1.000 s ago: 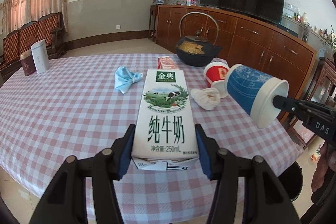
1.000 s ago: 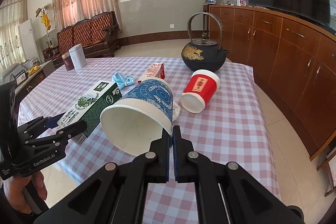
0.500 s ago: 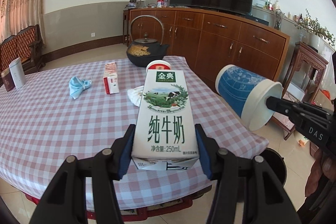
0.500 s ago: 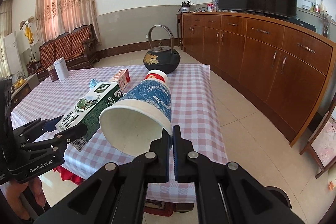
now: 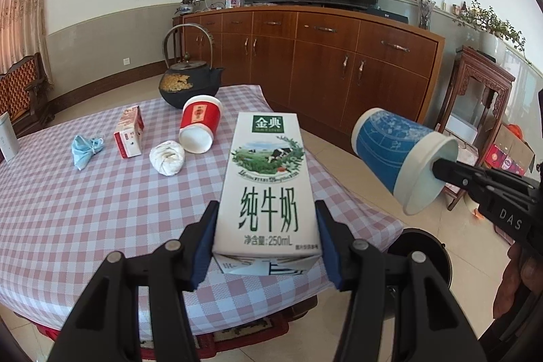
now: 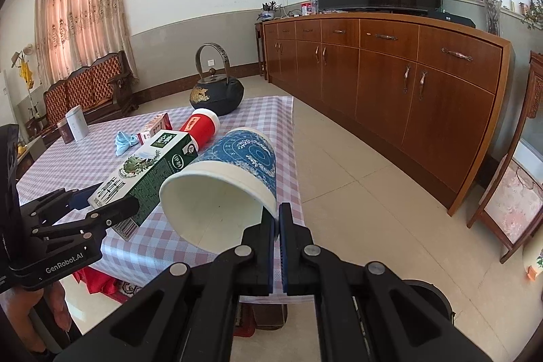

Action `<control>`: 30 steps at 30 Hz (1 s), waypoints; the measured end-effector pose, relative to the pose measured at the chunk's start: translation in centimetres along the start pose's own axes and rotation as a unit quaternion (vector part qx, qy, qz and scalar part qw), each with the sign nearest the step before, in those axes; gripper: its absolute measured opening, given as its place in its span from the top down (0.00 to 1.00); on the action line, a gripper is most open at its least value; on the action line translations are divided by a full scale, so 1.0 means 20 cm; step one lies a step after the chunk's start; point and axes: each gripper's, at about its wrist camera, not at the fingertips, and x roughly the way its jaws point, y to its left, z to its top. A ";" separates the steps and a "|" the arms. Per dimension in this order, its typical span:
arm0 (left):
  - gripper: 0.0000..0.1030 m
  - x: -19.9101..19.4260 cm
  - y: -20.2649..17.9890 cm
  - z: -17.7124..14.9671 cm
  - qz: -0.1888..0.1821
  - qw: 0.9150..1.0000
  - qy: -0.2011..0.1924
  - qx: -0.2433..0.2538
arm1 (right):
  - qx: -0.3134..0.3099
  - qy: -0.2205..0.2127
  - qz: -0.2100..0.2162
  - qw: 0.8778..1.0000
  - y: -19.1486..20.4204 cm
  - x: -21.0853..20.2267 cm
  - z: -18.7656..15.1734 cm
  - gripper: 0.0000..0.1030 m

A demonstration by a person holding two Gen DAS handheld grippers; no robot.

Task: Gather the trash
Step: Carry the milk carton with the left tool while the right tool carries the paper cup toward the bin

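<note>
left gripper (image 5: 266, 234) clamps milk carton (image 5: 268, 182); right gripper (image 6: 277, 219) pinches blue cup (image 6: 234, 168) rim.

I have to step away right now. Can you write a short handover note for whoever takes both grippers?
Left gripper: shut on the milk carton, held off the table.
Right gripper: shut on the rim of the blue paper cup, also lifted.
On the checked table: red paper cup, tissue ball, blue face mask, small red carton.
Done: two pieces picked up.
Left: bin them; a dark bin seems to sit below. Then collect the rest.
</note>
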 end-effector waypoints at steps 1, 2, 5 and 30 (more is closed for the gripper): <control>0.46 0.00 -0.01 0.00 -0.001 1.000 0.000 0.001 | 0.002 0.001 -0.001 1.000 -0.02 0.00 0.00 0.97; 0.46 0.01 -0.02 0.00 -0.001 1.000 0.001 0.001 | 0.004 0.001 -0.002 1.000 -0.03 0.00 -0.01 0.97; 0.46 0.01 -0.04 -0.01 0.000 1.000 0.002 0.002 | 0.009 0.001 -0.005 1.000 -0.06 -0.01 -0.01 0.97; 0.46 0.17 -0.58 -0.12 -0.074 0.995 0.048 0.050 | 0.054 0.042 -0.076 0.995 -0.62 -0.06 -0.26 0.97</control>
